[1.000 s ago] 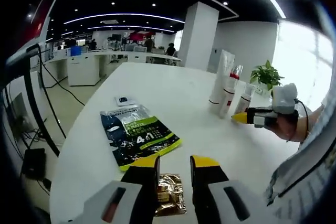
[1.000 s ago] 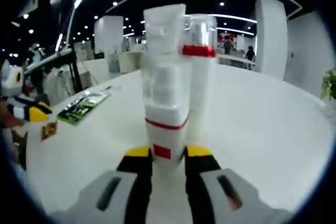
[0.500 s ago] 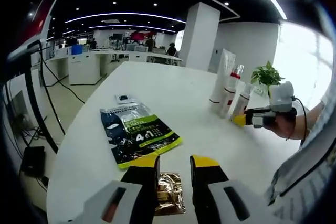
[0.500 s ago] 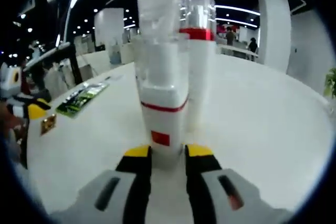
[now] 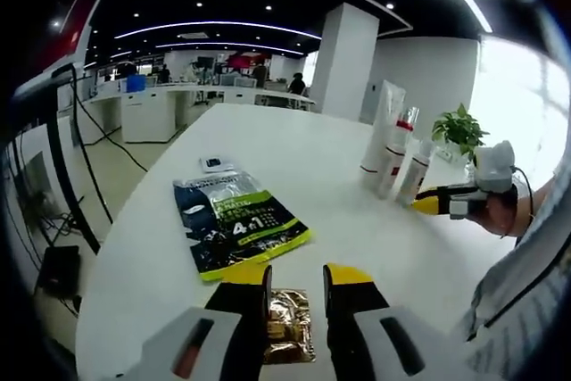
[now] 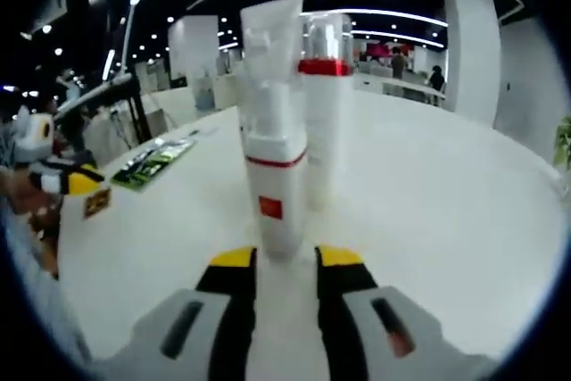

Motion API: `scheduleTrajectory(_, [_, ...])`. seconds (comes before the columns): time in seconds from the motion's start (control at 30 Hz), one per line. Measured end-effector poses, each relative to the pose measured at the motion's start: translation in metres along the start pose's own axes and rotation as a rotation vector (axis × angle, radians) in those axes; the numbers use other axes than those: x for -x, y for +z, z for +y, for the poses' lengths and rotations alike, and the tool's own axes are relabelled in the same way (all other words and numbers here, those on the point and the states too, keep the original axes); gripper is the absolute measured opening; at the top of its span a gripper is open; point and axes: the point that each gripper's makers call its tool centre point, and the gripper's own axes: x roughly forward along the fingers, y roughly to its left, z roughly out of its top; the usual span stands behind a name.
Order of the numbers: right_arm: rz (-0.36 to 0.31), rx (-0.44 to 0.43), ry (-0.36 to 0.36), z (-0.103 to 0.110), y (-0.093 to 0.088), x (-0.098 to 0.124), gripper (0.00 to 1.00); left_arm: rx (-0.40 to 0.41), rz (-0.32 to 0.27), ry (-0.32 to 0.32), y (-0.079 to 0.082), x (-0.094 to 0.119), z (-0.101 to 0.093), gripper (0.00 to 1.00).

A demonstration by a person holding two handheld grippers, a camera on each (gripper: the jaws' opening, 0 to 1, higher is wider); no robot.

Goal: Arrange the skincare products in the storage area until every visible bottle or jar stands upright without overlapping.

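Release looks finished: right tongs (image 6: 275, 260) have drawn back and stand open, clear of the white pump bottle (image 6: 277, 180), which now stands upright on the counter (image 6: 428, 211) just near of the red-collared bottle (image 6: 326, 113) and tube (image 6: 270, 60); left tongs (image 5: 295, 278) hover open above a gold sachet (image 5: 287, 332)
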Motion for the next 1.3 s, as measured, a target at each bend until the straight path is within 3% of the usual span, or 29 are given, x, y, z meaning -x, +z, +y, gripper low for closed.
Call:
scheduleTrajectory(0.23, [0.017,0.046,0.035,0.0,0.001,-0.002,0.24,0.014,-0.054,0.028,0.011,0.002,-0.007,0.24])
scheduleTrajectory(0.63, [0.043,0.093,0.081,0.001,-0.001,-0.008,0.23,0.046,-0.128,0.101,0.01,0.021,-0.014,0.24])
scheduleTrajectory(0.97, [0.049,0.09,0.067,0.001,0.0,-0.009,0.2,0.053,-0.171,0.141,-0.003,0.04,0.007,0.24])
scheduleTrajectory(1.17, [0.026,0.062,0.054,-0.001,0.005,-0.009,0.18,0.076,-0.175,0.141,-0.005,0.037,0.015,0.24])
scheduleTrajectory(1.3, [0.012,0.052,0.052,-0.001,0.007,-0.008,0.17,0.072,-0.175,0.134,-0.001,0.037,0.009,0.24])
